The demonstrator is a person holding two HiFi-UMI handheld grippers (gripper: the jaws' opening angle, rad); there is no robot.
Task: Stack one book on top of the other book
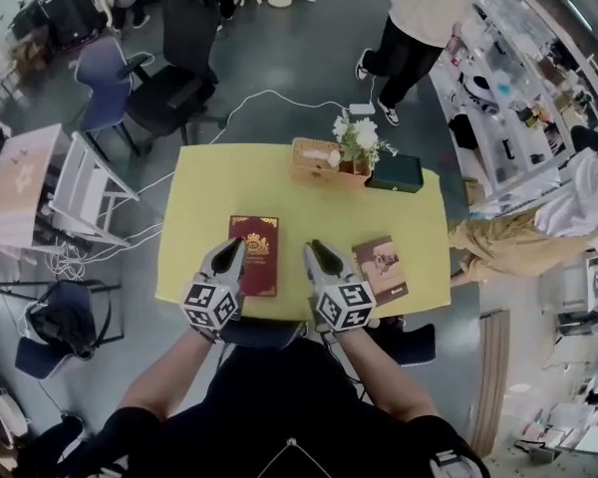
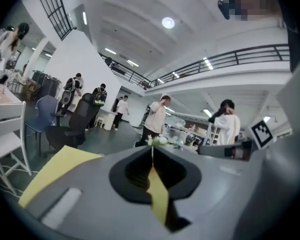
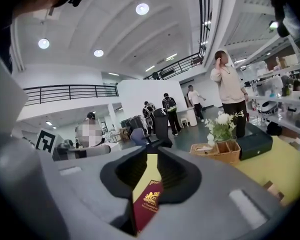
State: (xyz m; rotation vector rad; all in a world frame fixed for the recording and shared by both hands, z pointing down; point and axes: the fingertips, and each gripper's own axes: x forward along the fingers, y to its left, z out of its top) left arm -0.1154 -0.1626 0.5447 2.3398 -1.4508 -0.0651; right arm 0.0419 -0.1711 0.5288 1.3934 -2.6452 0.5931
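Head view: red book (image 1: 259, 263) and brown book (image 1: 380, 268) lie apart on the yellow desk (image 1: 209, 182), unstacked. Left tongs (image 1: 236, 246) closed, empty, above the red book's left edge. Right tongs (image 1: 315, 248) slightly apart, empty, between the books.

- Yellow table (image 1: 209, 197) noted.
- Red book (image 1: 254, 255) laid flat, near edge, left of centre.
- Brown book (image 1: 380, 268) laid flat to its right, apart.
- Wicker basket (image 1: 314, 162) with white flowers (image 1: 357, 135) and dark green box (image 1: 396, 172) set along far edge.

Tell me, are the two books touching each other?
Apart. The head view shows the red book and the brown book lying separately, with bare yellow table between them.
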